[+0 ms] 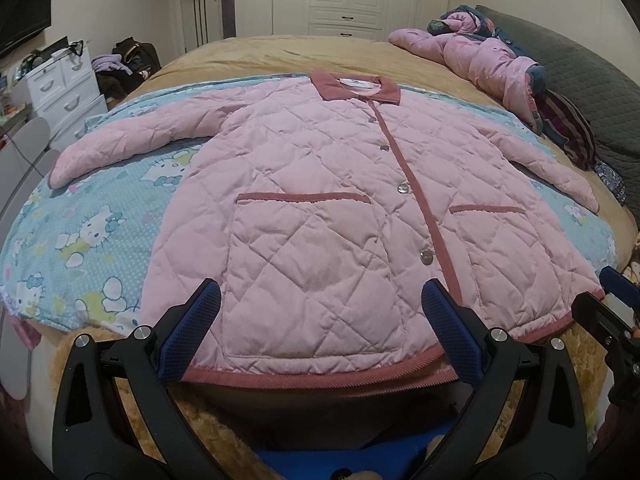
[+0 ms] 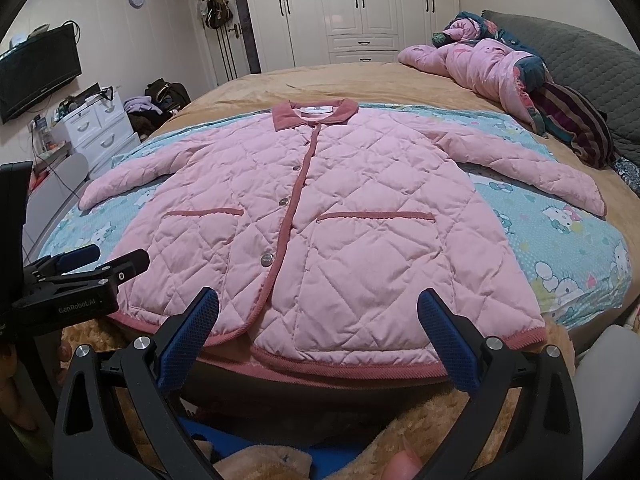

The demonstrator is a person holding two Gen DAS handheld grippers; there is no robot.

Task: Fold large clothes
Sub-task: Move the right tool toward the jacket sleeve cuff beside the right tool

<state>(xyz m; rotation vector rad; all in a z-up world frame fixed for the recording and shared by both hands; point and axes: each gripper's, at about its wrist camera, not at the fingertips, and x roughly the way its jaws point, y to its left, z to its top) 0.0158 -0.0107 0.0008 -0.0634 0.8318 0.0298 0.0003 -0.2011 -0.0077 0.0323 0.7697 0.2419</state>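
A pink quilted jacket (image 1: 320, 208) (image 2: 320, 216) with a darker pink collar, trim and buttons lies flat and buttoned, face up, on a blue cartoon-print sheet (image 1: 92, 220) (image 2: 568, 232), both sleeves spread outward. My left gripper (image 1: 320, 304) is open, its blue-padded fingers hovering just above the hem over the left pocket. My right gripper (image 2: 318, 304) is open too, above the hem at the right pocket. The left gripper (image 2: 100, 260) also shows at the left edge of the right wrist view. Neither holds anything.
The tan bed cover (image 1: 280, 56) extends behind the jacket. A pile of pink and patterned bedding (image 1: 492, 60) (image 2: 500, 68) and a grey pillow (image 2: 580, 64) lie at the far right. White drawers (image 1: 64, 84) and clutter stand left of the bed; wardrobes line the back wall.
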